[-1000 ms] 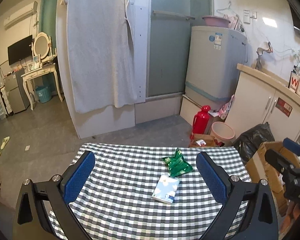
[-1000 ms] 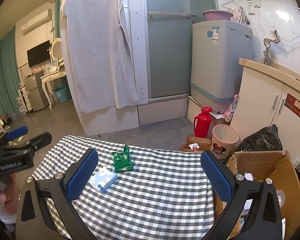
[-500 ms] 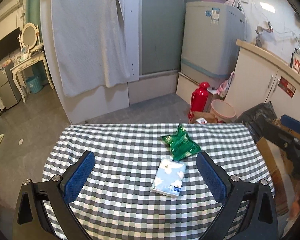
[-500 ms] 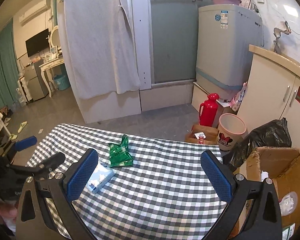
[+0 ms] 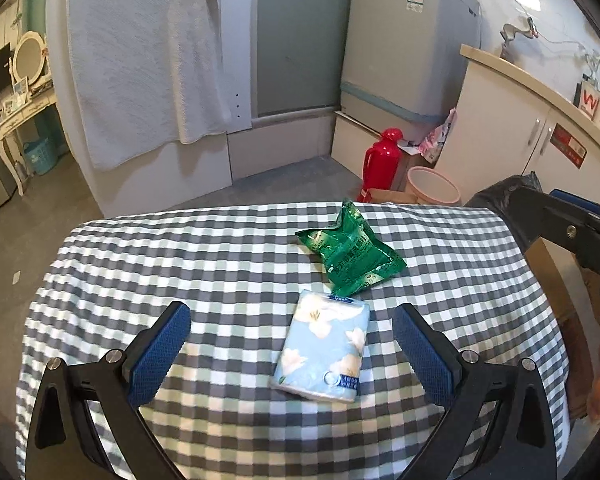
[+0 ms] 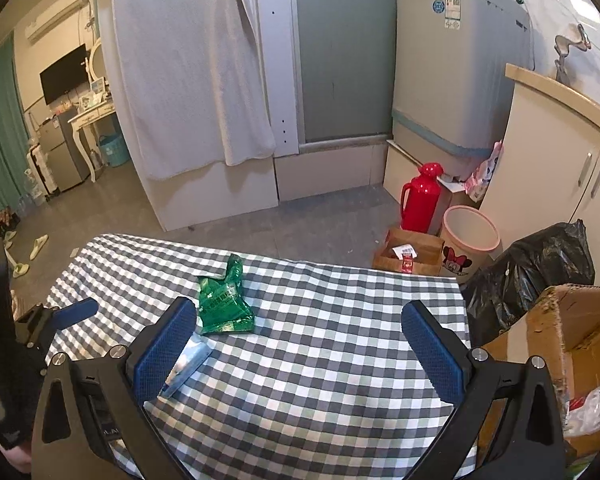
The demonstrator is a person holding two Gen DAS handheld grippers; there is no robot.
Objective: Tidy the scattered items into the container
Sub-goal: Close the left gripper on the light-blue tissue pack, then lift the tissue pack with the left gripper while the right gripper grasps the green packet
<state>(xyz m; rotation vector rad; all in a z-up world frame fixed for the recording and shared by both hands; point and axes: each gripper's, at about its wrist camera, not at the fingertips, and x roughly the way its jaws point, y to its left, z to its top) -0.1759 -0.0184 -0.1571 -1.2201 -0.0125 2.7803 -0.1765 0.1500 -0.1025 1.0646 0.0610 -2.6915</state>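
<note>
Closer now than a second ago: both items have grown and slid toward the lower centre of the left wrist view, so I read my left gripper [image 5: 290,330] as closing in for a first pick.

Item 1: tissue pack [image 5: 323,347], soft rectangular plastic, pale blue with white flowers, flat on the cloth at lower centre, between the spread fingers but untouched.

Item 2: green packet [image 5: 350,255], glossy crinkled foil, puffed, one corner twisted up; its near edge touches or overlaps the tissue pack.

Item 3: tablecloth [image 5: 220,272], grey-and-white check, draped over the table edges.

Item 4: cardboard box [image 6: 576,332], lower right of the right wrist view, beside the table, flaps ragged, some rubbish inside; my guess is this is the container.

Left jaws: wide apart, empty. Right gripper [image 6: 300,338]: jaws likewise released, holding nothing, hanging over bare cloth.

Beyond: black bin bag [image 6: 536,264], pink bucket [image 6: 470,242], red flask [image 6: 422,198].
</note>
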